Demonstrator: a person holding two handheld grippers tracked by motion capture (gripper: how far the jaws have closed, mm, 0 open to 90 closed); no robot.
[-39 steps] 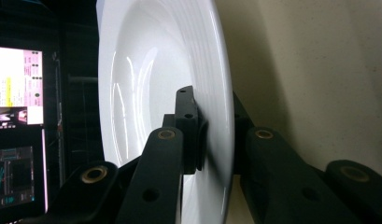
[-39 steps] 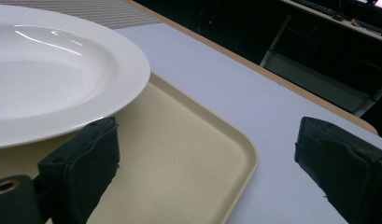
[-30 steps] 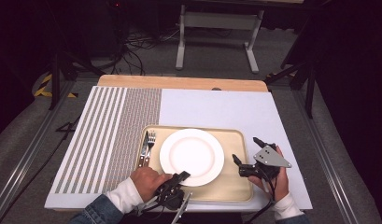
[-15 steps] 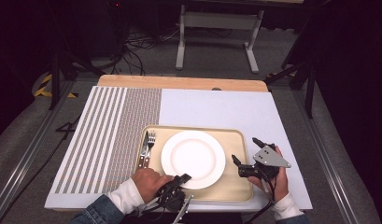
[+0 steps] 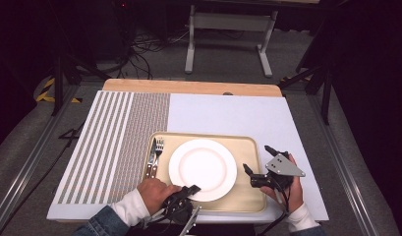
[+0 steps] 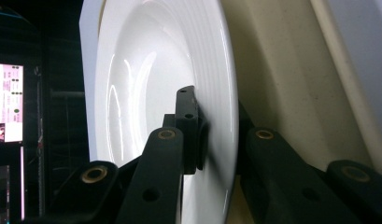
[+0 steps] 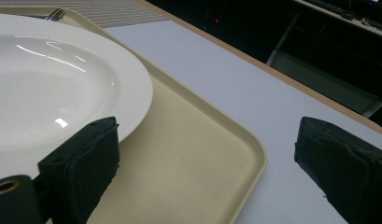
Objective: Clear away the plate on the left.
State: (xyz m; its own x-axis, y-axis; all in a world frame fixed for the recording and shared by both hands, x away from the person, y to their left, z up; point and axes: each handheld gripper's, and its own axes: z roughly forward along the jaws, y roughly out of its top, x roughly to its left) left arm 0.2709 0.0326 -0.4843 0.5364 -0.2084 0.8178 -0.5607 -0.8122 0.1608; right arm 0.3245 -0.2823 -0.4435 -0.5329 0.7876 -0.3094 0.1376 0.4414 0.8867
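The left gripper (image 5: 188, 192) is clamped on the near rim of the white plate (image 5: 202, 168); in the left gripper view one jaw lies on the plate's (image 6: 146, 79) upper face and the other sits under the rim, so the two are nearly together with only the thin edge between them. The hand (image 5: 154, 191) that holds this gripper rests at the near left corner of the tray (image 5: 247, 147), by the plate's lower left. The right gripper (image 5: 260, 160) sits just off the plate's right side with its jaws spread wide and nothing between them. In the right gripper view one jaw stands close beside the plate's (image 7: 48, 88) rim, over the tray (image 7: 198, 158), and the other stands out beyond the tray's edge over the pale mat (image 7: 212, 88); whether the nearer jaw touches the rim cannot be told. The plate lies flat in the middle of the beige tray. To the plate's left, inside the tray, a fork (image 5: 158, 147) and a knife (image 5: 151, 158) lie side by side with their handles toward the person. The tray rests on the mat (image 5: 228, 115), which is striped well to the left of the plate and plain behind it and to its right.
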